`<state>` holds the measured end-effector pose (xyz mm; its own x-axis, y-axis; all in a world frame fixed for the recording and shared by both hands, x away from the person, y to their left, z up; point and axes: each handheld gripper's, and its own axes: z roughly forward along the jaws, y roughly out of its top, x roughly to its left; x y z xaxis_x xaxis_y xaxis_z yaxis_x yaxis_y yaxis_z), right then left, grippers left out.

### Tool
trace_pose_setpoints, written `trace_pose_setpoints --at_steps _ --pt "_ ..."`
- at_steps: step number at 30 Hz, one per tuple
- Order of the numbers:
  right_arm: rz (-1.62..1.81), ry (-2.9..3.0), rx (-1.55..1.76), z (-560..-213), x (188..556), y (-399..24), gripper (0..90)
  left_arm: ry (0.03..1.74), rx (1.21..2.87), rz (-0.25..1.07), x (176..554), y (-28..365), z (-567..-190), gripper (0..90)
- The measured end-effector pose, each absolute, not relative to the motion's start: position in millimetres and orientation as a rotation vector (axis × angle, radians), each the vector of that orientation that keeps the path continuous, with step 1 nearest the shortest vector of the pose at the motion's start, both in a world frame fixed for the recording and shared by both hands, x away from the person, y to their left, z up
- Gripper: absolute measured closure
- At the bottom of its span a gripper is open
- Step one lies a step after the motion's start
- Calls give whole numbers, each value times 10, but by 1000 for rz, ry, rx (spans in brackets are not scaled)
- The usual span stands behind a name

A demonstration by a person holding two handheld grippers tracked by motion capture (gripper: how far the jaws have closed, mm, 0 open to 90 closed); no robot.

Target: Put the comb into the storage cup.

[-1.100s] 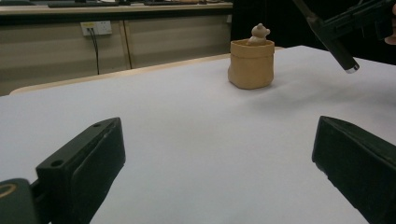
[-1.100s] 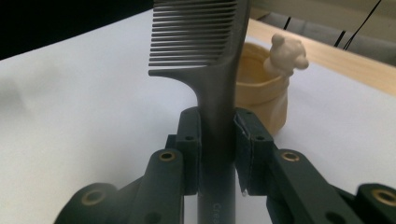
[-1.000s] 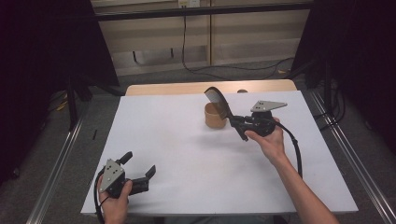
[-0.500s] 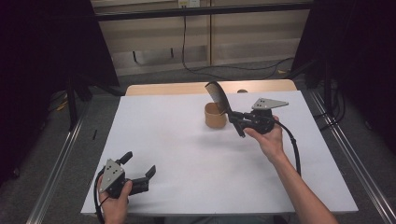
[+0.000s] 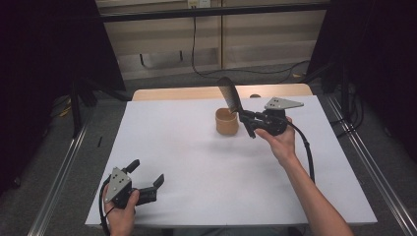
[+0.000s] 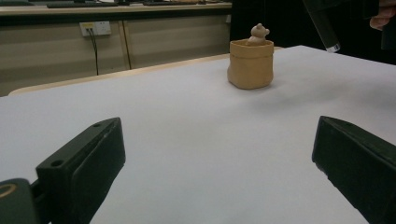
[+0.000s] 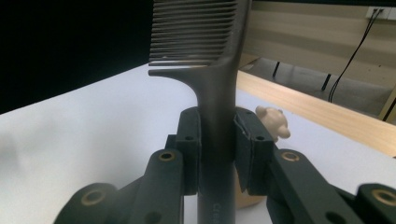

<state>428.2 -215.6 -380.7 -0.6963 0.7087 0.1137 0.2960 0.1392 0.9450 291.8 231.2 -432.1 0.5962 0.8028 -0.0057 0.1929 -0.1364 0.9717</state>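
Observation:
A dark comb (image 5: 228,96) stands tilted above a tan pouch-shaped cup (image 5: 226,122) at the table's far middle. My right gripper (image 5: 246,120) is shut on the comb's handle (image 7: 217,140), teeth (image 7: 196,32) pointing up. A small beige bear figure (image 7: 273,122) pokes out of the cup (image 6: 251,63) just behind the jaws. My left gripper (image 5: 146,173) rests near the front left edge, open, with nothing between its fingers (image 6: 84,163); the cup is well ahead of it.
The white table top (image 5: 187,157) has a wooden strip (image 5: 196,92) along its far edge. Metal rails (image 5: 64,167) run along both sides. A cable (image 5: 305,147) trails from the right gripper over the person's forearm.
The right gripper has shifted the comb slightly up and toward the cup. The left gripper has stayed where it was.

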Motion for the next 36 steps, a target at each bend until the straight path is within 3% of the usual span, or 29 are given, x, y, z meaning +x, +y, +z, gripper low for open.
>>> trace_pose_setpoints --at_steps 36 --pt "1663 1967 914 -3530 4587 -1904 734 833 1662 649 2918 2310 -4323 27"
